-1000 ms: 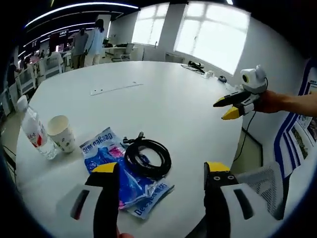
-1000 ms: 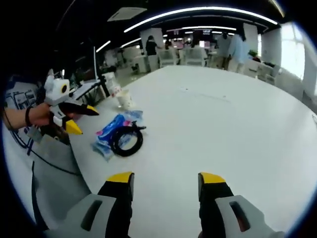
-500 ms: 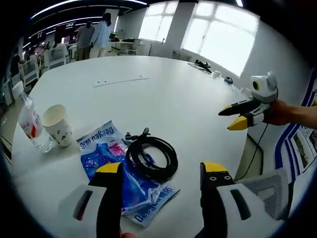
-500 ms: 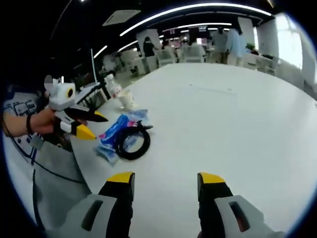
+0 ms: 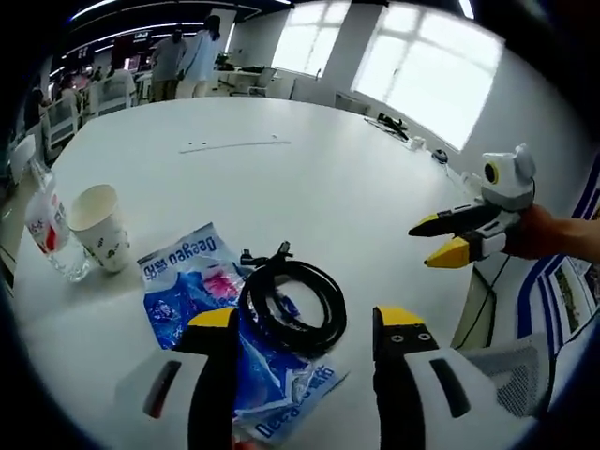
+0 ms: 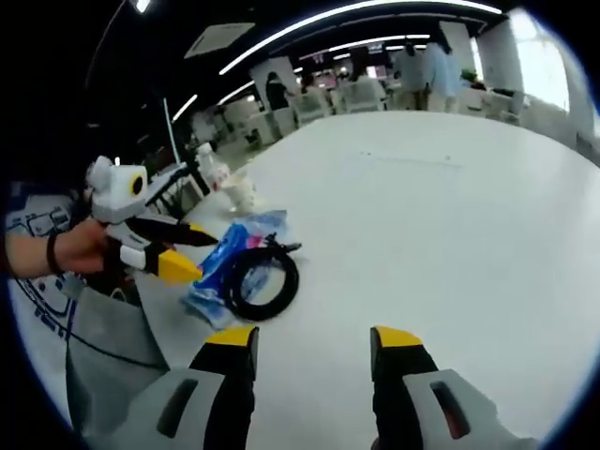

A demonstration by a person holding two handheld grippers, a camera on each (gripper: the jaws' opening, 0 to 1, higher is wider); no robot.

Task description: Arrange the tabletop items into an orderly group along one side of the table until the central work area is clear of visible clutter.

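Closing in with left gripper (image 5: 305, 328) spread wide over cable (image 5: 292, 298) on blue packet (image 5: 187, 281), right gripper (image 6: 309, 342) likewise agape and empty; next, probably lower and pinch the coil.

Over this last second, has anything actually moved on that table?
Only the hands: the left gripper has come closer to the coiled black cable on the blue packet. Both grippers' jaws stay open, empty. Cable, packet, paper cup and bottle lie as before.

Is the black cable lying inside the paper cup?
No, the coiled black cable lies flat on the blue packet, while the paper cup stands apart beside the water bottle.
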